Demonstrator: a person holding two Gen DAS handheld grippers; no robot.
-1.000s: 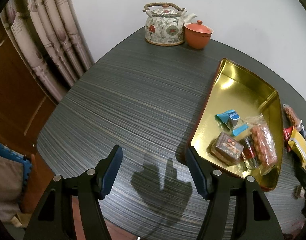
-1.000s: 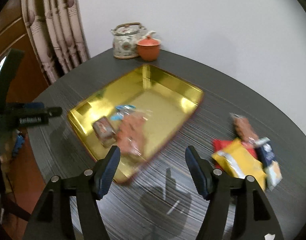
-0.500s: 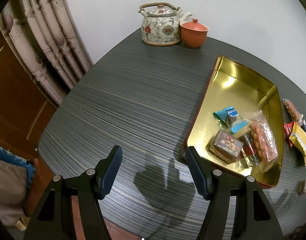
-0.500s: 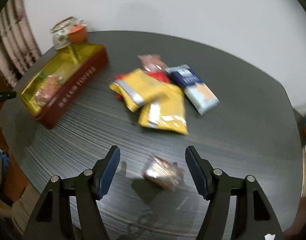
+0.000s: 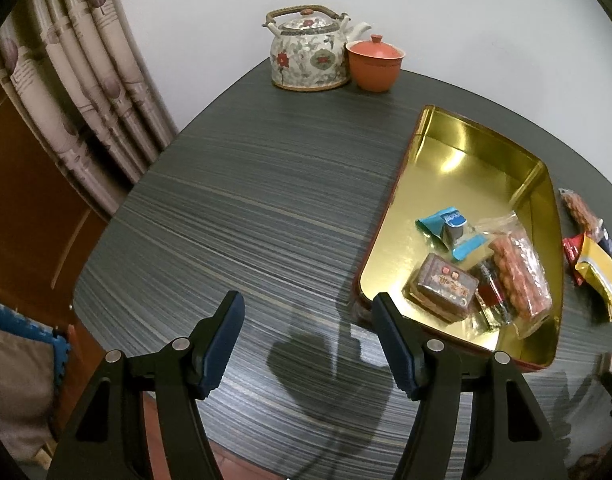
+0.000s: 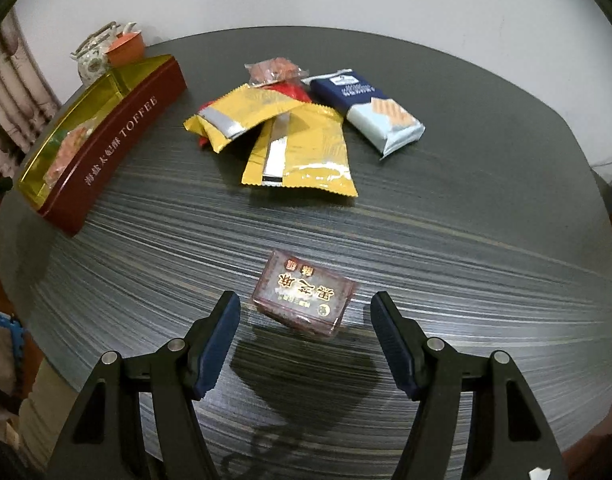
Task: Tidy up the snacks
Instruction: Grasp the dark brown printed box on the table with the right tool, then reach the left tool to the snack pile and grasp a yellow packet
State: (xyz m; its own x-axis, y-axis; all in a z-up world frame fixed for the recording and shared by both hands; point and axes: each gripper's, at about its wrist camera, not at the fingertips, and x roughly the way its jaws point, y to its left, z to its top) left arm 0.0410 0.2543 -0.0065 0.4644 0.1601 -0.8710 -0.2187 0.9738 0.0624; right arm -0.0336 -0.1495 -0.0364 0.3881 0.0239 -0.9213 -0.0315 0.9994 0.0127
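A gold-lined red toffee tin (image 5: 542,184) (image 6: 117,128) lies open on the dark table. It holds a brown box (image 5: 440,286), a blue wrapper (image 5: 446,224) and a clear peanut bag (image 5: 518,268). My right gripper (image 6: 306,316) is open over a small brown snack box (image 6: 303,298) lying just ahead between its fingers, not touching. Beyond lie two yellow packets (image 6: 297,148), a red packet (image 6: 289,90), a clear bag (image 6: 271,70) and a blue-white biscuit pack (image 6: 370,110). My left gripper (image 5: 308,320) is open and empty by the tin's near left corner.
A floral teapot (image 5: 306,56) and an orange lidded cup (image 5: 374,64) stand at the table's far edge. A curtain (image 5: 85,92) hangs left of the table. The table edge curves close below both grippers.
My right gripper swung from the tin to the loose snacks and closed in on the small brown box. My left gripper shifted slightly toward the tin.
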